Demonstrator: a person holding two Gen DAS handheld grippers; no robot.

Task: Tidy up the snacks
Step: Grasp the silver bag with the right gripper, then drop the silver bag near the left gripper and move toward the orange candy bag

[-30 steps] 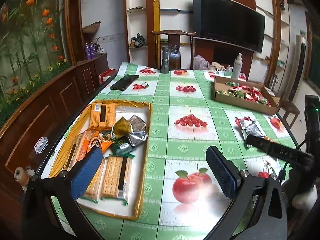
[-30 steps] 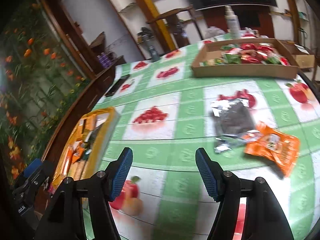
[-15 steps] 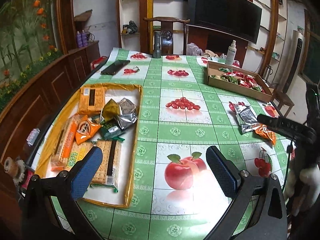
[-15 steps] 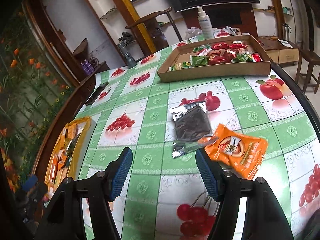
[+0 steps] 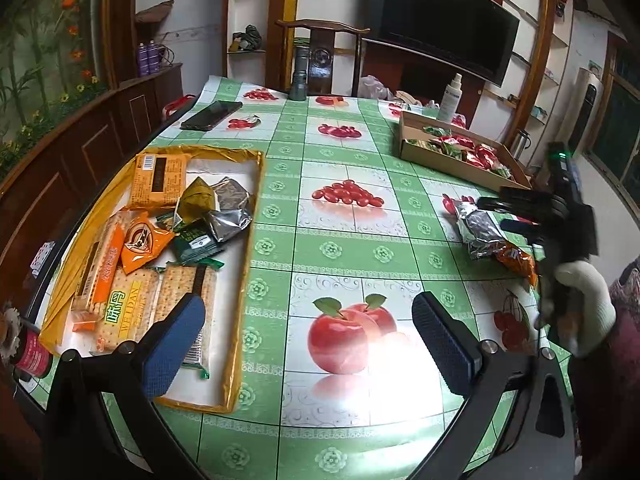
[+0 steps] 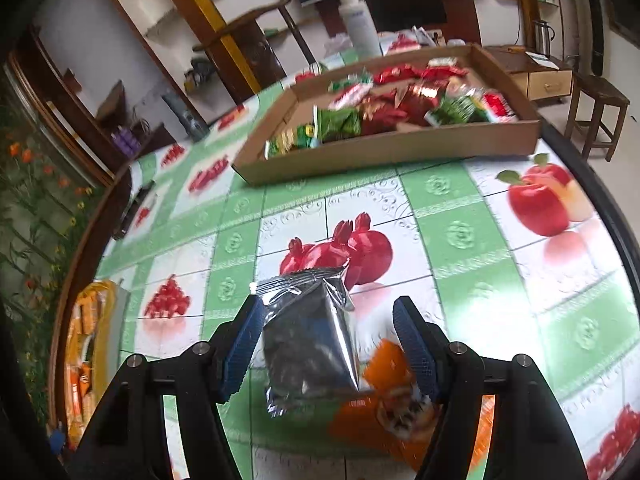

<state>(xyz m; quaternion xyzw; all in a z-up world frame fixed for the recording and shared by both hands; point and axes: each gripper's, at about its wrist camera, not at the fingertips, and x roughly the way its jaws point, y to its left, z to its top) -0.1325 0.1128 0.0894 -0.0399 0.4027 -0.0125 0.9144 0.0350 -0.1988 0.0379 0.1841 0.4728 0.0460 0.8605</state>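
- The right claw [image 6: 328, 344] stands with its jaws apart on either side of a silver-and-black snack packet [image 6: 308, 340] lying flat on the bench [image 6: 460, 240]; the pads do not appear to press it, so nothing is gripped yet.
- An orange packet [image 6: 384, 396] lies partly under the silver one's near corner, which is probably why the claw straddles the top packet first.
- Both packets sit toward the bench's right edge, apart from either container.
- The left claw [image 5: 308, 344] hangs spread and empty over the near edge, beside the yellow tray [image 5: 250, 264], seemingly waiting its turn.
- The yellow tray at the left edge holds cracker packs and orange, green and silver packets; similar wrappers suggest the loose pair belongs there.
- The cardboard box [image 6: 400, 148] at the far right holds red and green sweets, a different sort.
- A gloved hand [image 5: 580, 300] grips the right tool's handle.
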